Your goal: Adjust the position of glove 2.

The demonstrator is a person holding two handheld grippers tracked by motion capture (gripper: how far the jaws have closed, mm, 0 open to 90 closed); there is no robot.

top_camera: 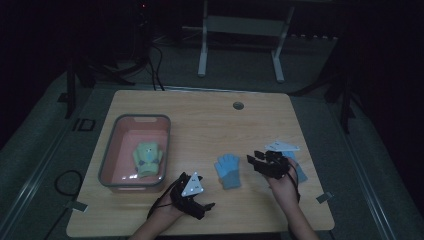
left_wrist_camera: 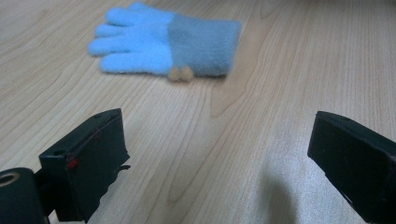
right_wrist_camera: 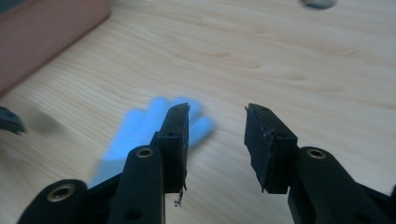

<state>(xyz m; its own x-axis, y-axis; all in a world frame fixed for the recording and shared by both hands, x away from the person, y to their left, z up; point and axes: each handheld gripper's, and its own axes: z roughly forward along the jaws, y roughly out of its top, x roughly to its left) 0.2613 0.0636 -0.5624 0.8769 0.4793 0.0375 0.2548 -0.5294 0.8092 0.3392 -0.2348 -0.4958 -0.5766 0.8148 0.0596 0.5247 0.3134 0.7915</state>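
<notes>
Blue glove flat on light wood table; dark room; both tongs spread, empty.

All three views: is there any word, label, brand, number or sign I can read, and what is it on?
None can be read.
Blue glove: no tag or print; only two small tan pompoms at the cuff edge.
Pink bin and the green glove in it: no lettering.
Floor beside the table's left edge: a pale mark, too dim and small to read.
</notes>
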